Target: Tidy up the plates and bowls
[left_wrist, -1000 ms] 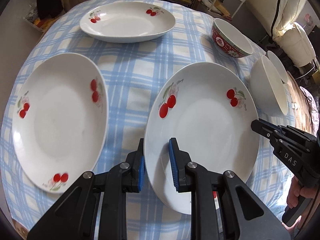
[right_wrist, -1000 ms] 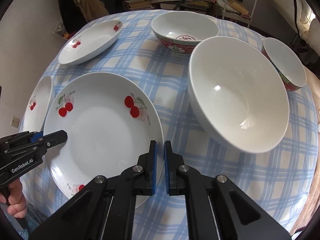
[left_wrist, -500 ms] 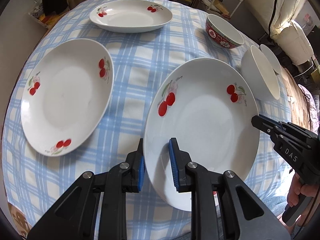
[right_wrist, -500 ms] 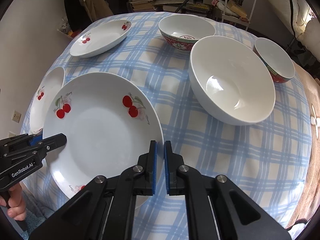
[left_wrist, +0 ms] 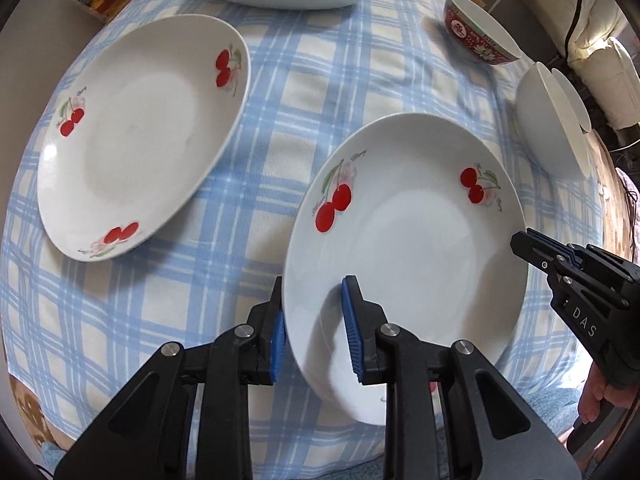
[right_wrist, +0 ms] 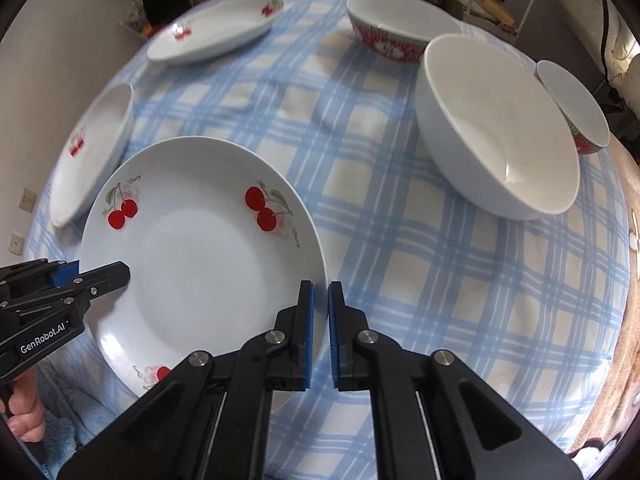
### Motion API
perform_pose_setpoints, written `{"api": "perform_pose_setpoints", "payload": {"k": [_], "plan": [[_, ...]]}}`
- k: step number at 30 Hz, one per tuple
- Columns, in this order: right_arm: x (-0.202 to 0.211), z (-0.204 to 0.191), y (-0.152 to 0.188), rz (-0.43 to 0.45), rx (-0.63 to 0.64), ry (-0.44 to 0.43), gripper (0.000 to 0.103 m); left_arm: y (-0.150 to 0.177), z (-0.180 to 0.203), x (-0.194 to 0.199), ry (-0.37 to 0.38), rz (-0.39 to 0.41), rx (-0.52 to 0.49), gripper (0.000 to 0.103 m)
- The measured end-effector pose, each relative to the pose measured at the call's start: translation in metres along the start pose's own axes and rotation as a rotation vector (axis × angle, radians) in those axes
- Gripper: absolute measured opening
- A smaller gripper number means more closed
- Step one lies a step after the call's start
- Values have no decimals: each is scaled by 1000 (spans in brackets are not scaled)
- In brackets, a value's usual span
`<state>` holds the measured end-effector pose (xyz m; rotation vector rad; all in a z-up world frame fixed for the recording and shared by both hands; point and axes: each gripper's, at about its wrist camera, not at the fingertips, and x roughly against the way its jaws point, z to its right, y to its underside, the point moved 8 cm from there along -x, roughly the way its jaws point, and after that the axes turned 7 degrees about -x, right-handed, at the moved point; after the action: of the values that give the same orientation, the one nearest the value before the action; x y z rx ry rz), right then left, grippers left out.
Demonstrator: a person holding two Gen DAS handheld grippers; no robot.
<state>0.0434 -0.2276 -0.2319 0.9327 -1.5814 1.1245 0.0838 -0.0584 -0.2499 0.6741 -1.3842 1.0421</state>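
the left gripper (left_wrist: pixel 314 328) has just been opening its jaws, now spread loosely astride the near rim of the white cherry-printed plate (left_wrist: pixel 404 240) above the checked bench (left_wrist: pixel 280 140), so re-clamp before carrying it left, while the right gripper (right_wrist: pixel 319 334) pinches its right rim.

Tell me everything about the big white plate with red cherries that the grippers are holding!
The round white cherry-print plate looks like glossy ceramic, shallow, with three red cherry pairs and tiny script near its rim. It is empty and clean, above the blue checked tablecloth. The left gripper straddles its left rim; whether the pads press is unclear. The right gripper is clamped on its right rim.
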Motion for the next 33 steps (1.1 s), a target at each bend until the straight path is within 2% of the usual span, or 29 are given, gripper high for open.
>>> {"api": "perform_pose_setpoints", "payload": {"k": [16, 27, 33], "plan": [[-5, 0, -2, -17, -6, 15, 9, 4, 4, 0, -10, -2, -11, 26], [-4, -1, -4, -12, -7, 10, 9, 5, 15, 5, -113, 27, -76, 25], [7, -1, -9, 32, -3, 8, 9, -2, 7, 21, -166, 70, -92, 25]]}}
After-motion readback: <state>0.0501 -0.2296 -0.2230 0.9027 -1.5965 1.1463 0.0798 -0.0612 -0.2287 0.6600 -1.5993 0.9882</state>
